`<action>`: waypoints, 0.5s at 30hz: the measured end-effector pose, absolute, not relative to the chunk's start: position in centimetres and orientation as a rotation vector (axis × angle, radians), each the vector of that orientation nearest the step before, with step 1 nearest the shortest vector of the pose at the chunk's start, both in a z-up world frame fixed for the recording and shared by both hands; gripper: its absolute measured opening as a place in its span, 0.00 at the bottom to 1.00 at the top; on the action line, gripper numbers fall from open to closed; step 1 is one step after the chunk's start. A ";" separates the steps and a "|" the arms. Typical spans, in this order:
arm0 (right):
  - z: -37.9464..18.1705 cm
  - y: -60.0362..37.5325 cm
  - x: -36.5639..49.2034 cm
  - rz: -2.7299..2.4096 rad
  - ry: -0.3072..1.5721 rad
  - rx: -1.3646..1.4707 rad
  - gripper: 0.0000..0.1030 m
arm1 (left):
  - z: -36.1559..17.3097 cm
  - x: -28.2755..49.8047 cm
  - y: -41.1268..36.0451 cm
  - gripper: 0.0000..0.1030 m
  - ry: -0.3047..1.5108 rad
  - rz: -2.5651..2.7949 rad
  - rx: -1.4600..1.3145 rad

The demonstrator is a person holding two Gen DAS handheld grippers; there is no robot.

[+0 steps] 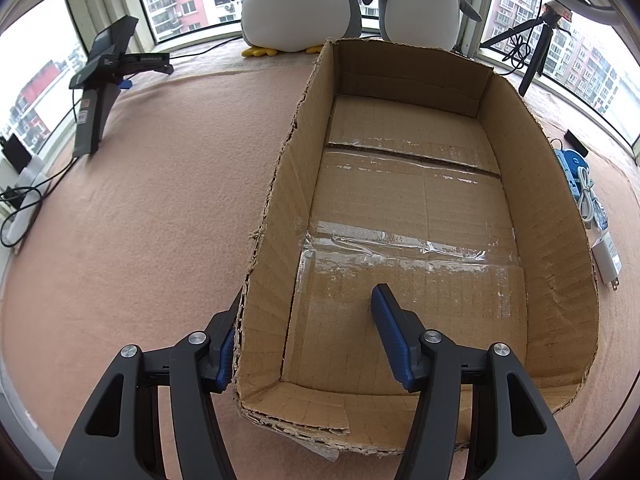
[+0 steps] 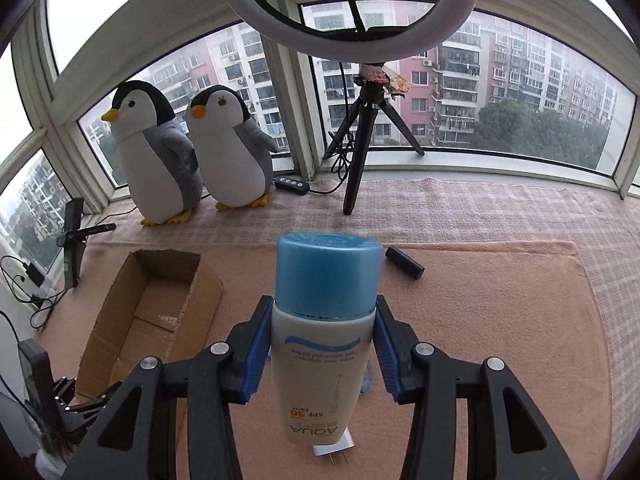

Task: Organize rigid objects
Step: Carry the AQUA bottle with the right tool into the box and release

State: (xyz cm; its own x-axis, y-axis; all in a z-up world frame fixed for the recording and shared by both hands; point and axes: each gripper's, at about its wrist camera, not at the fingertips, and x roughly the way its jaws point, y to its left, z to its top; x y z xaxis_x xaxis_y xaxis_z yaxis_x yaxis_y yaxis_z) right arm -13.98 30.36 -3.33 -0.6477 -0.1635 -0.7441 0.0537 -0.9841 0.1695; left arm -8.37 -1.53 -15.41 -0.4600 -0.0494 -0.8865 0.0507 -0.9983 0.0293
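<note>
My right gripper (image 2: 323, 300) is shut on a white sunscreen bottle (image 2: 322, 360) with a blue cap, and its pads press the bottle's two sides just below the cap. The bottle hangs cap-forward above the pink cloth. An open, empty cardboard box (image 2: 120, 312) lies to the left. In the left wrist view my left gripper (image 1: 310, 294) is open and straddles the left wall of the box (image 1: 540, 200) near its front corner. One finger sits outside against that wall, while the other is inside over the box floor.
A white charger plug (image 1: 606, 258) and a blue item with a white cable (image 1: 572, 172) lie right of the box. A black cylinder (image 2: 404, 262) lies beyond the bottle. Two plush penguins (image 2: 156, 152), a tripod (image 2: 360, 152) and a phone stand (image 1: 104, 80) stand along the window.
</note>
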 end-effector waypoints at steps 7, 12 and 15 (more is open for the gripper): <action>-2.3 22.4 -14.3 -2.541 -0.196 1.199 0.42 | -15.5 -8.3 -1.6 0.57 0.010 -2.641 1.596; -3.3 17.1 -14.6 -2.415 -0.183 1.212 0.42 | -15.5 -8.2 -1.8 0.57 0.023 -2.645 1.595; -4.3 14.7 -14.8 -2.370 -0.153 1.232 0.42 | -15.5 -8.3 -1.8 0.57 0.026 -2.645 1.595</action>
State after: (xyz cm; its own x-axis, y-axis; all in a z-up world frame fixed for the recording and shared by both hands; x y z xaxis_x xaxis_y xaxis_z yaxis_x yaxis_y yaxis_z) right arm -14.77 14.70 -4.28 -0.4916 -0.4484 -0.7465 0.3484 -0.8869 0.3034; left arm -8.25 -1.81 -15.48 -0.4656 -0.0362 -0.8842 0.0535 -0.9985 0.0127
